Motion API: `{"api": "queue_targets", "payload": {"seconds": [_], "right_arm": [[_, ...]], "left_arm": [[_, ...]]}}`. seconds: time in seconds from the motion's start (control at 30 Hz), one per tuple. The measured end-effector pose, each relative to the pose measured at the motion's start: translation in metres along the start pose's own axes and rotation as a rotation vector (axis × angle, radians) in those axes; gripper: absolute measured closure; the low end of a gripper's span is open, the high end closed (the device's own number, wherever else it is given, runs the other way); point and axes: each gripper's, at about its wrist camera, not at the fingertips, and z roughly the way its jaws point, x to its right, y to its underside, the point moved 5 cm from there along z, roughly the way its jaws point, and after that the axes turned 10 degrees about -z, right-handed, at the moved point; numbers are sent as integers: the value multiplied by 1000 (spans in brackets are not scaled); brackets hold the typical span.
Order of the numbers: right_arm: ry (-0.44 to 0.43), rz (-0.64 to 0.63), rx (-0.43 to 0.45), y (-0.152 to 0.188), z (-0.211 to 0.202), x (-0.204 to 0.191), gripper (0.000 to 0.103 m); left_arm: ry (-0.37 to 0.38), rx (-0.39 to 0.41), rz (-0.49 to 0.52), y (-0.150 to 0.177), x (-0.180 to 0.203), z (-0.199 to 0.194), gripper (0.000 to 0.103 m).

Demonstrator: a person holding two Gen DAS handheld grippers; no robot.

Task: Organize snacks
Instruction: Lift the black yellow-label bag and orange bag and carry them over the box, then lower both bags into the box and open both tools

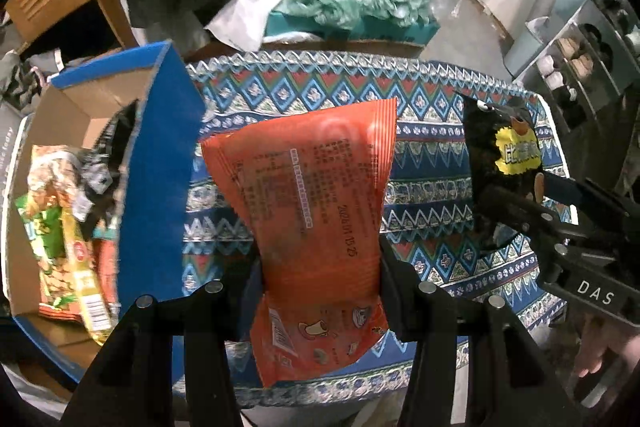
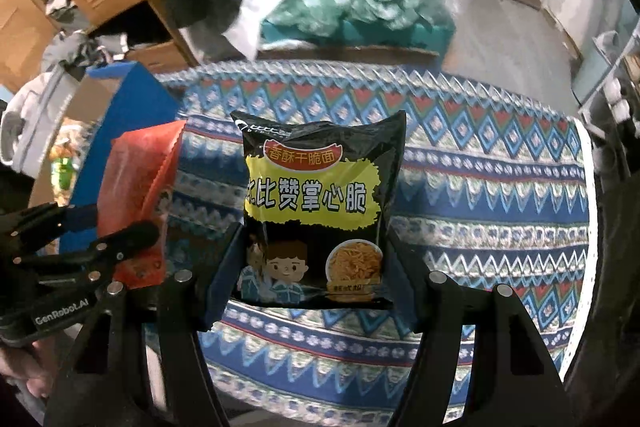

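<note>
- bench (image 2: 500, 187) with the patterned cloth is wide open in the middle and off to the right, tons of room
- blue cardboard box (image 1: 168, 131) walls off the left edge, snacks already piled inside
- teal clutter pile (image 1: 352, 3) blocks the far side

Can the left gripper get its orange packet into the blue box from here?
Probably yes. The left gripper holds the orange packet clear above the tablecloth, and the blue box sits open-topped just beside it, part filled, with nothing between.
</note>
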Motion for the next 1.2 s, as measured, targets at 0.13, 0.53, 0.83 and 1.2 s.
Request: {"api": "queue_targets", "payload": {"seconds": [0.13, 0.53, 0.83, 1.2], "right_arm": [[-20, -22, 21, -15, -6, -19, 36], [-64, -126, 57, -66, -9, -93, 36], [-100, -205, 56, -92, 2, -154, 36], [-157, -258, 0, -108, 37, -219, 36]], "left_arm": [[5, 24, -13, -3, -16, -16, 51], [-25, 96, -95, -19, -101, -57, 51], [-77, 127, -164, -20, -171, -70, 51], [-144, 169, -221, -16, -238, -65, 51]]}}
